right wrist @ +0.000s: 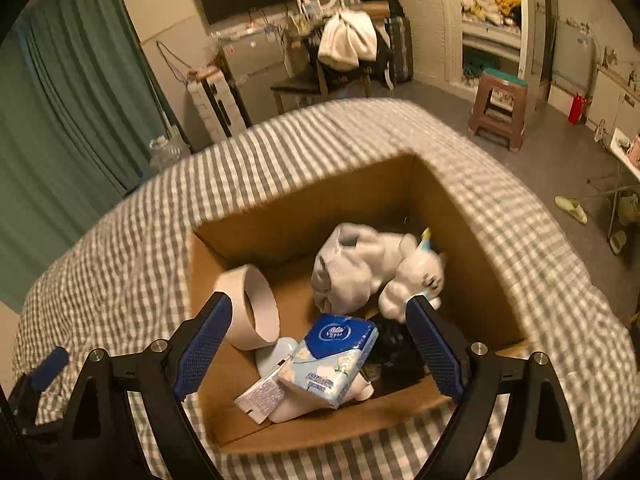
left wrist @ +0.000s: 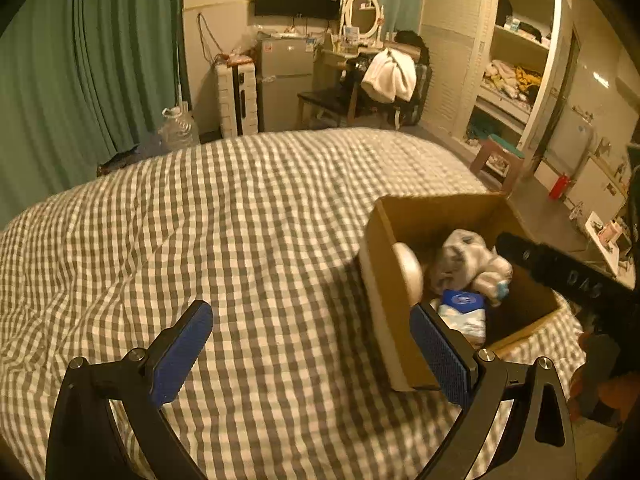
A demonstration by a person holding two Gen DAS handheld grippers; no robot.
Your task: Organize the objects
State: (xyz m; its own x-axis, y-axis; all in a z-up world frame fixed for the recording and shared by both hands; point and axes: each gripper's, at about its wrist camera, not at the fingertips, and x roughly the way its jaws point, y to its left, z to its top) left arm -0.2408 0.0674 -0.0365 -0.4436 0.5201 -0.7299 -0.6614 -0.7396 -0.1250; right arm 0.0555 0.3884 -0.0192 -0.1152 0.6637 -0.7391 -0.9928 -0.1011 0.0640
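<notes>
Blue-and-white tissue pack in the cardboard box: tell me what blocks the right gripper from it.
Nothing visible does. The open right gripper hangs above the open-topped brown cardboard box, with the blue-and-white tissue pack lying uncovered on top. The white tape roll stands to its left.

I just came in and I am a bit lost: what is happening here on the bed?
A person is tidying things into a cardboard box on the checked bed. The box already holds a plush toy, a tissue pack and a tape roll. The right hand-held gripper hangs open over the box, holding nothing; the left hand-held gripper is open beside it.
</notes>
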